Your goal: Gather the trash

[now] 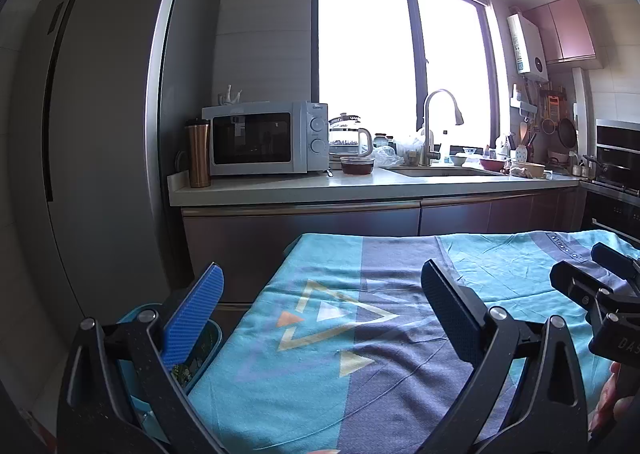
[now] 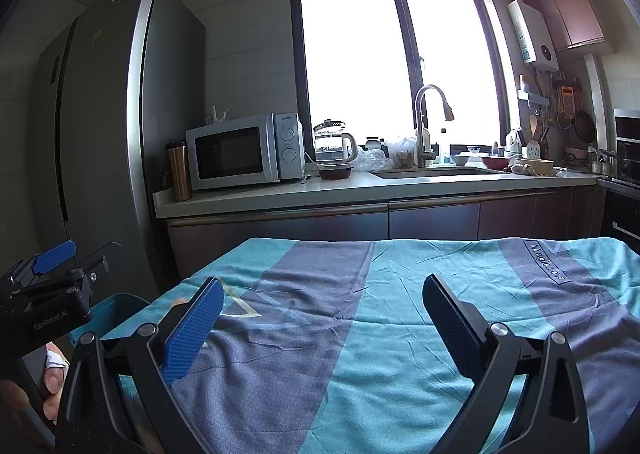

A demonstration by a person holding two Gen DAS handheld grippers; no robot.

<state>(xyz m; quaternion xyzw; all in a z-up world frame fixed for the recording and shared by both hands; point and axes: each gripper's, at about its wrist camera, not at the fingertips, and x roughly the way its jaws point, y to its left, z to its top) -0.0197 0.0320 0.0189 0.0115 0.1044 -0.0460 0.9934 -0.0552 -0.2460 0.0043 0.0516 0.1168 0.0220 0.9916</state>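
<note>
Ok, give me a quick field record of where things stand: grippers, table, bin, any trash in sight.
left gripper: open, nothing between the fingers, over the table's left part
right gripper: open, holding nothing, over the table
table cloth: teal and grey, no loose trash visible on it
blue bin: beside the table's left edge, something inside, contents unclear
counter: beyond the table, with microwave and kettle

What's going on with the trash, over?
Left gripper and right gripper open, holding nothing. Blue bin left of table, something inside. No trash seen on the tablecloth. Nothing in the way.
</note>
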